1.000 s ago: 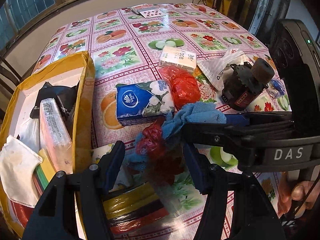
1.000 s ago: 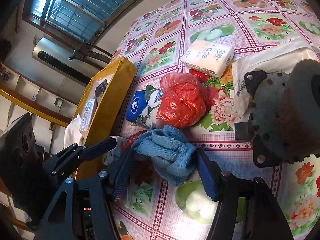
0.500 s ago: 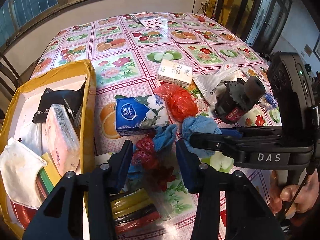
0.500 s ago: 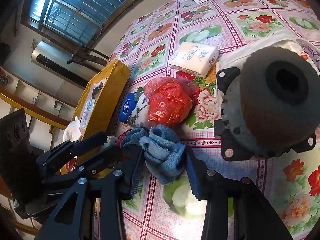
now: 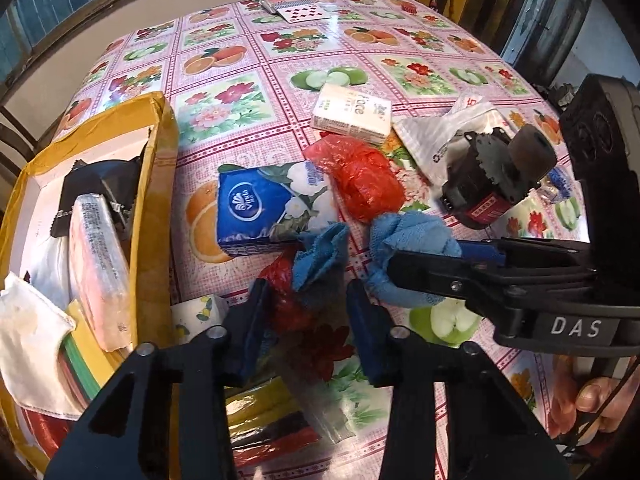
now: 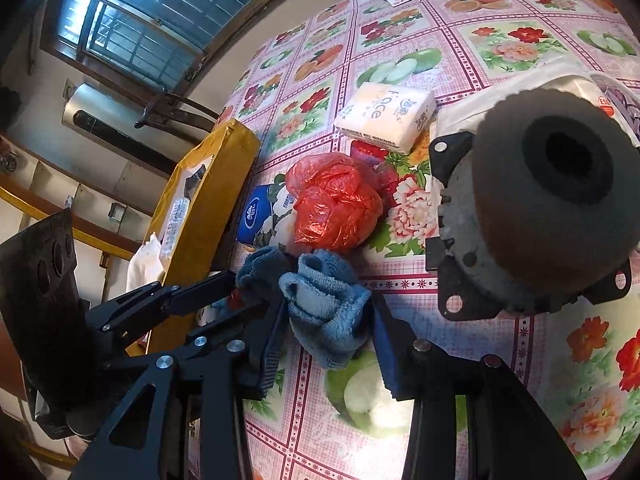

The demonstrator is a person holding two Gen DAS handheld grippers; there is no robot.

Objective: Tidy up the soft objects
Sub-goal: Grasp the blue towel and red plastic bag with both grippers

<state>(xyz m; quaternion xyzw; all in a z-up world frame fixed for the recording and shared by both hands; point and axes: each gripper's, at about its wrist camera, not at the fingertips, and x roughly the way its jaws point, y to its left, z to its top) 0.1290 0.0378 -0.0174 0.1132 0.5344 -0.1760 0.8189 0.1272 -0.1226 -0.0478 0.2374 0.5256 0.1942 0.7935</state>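
Both grippers are black plastic — left gripper (image 5: 306, 312), right gripper (image 6: 326, 336) — with blue finger pads (image 5: 362, 324), silver screws, white "DAS" lettering.

I see a home, probably a dining room: the bench (image 5: 224, 92) has a plastic cloth with fruits and flowers, playing cards (image 5: 304, 11) lie on it, barred windows (image 6: 160, 28) and a water heater (image 6: 108, 120) stand behind.

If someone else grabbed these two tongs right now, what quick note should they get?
Left tongs: shut on one end of the blue cloth, with a red bag caught too.
Right tongs: shut on the cloth's other end.
Done: several soft packs already sit in the yellow box.
Left: the cloth, blue tissue pack, red plastic bag and white tissue pack lie on the table.
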